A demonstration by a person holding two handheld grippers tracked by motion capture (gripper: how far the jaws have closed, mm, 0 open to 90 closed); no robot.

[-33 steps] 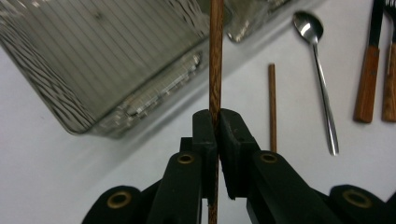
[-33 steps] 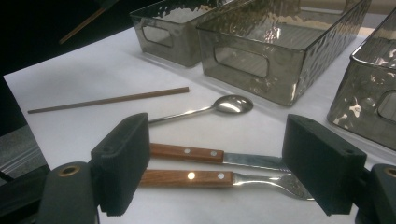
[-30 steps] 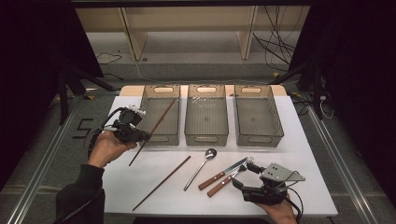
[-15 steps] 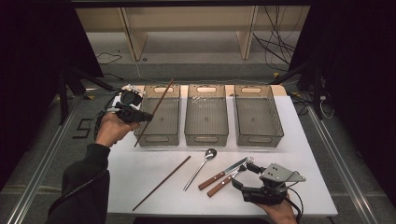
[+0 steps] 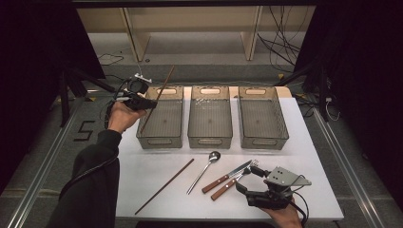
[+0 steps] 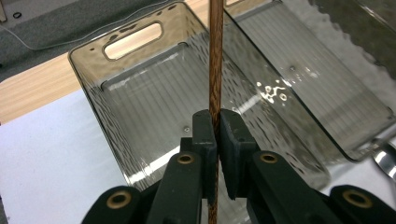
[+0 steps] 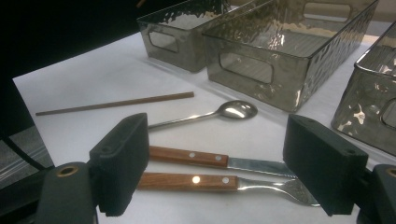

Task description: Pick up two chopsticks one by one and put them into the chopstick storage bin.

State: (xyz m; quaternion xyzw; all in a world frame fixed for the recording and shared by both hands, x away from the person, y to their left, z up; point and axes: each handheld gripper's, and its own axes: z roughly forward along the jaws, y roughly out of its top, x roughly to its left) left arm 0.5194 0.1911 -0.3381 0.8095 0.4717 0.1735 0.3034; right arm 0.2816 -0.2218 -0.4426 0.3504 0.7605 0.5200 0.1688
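Observation:
My left gripper [image 5: 144, 102] is shut on a brown chopstick [image 5: 159, 95], which slants over the left clear bin [image 5: 160, 141]. In the left gripper view the pads clamp that chopstick [image 6: 215, 74] above the bin's ribbed floor [image 6: 154, 107]. My right gripper [image 5: 248, 179] stands open at the table's near right, jaws pointing at a wooden-handled knife [image 5: 225, 176] and fork [image 5: 232, 184]. The right gripper view has the knife [image 7: 187, 156] and fork [image 7: 187, 179] lying between the wide pads [image 7: 121, 158], untouched. A second chopstick [image 5: 165, 186] and a spoon [image 5: 204, 169] lie on the white table.
A middle bin [image 5: 210, 137] and a right bin [image 5: 263, 137] stand beside the left one, side by side across the table's far half. Dark floor with rails flanks the white table [image 5: 142, 166], and cables lie beyond its far edge.
My left hand has carried the chopstick away from me and slightly right, lifting it from the table's left side to above the left bin. The right gripper has stayed put.

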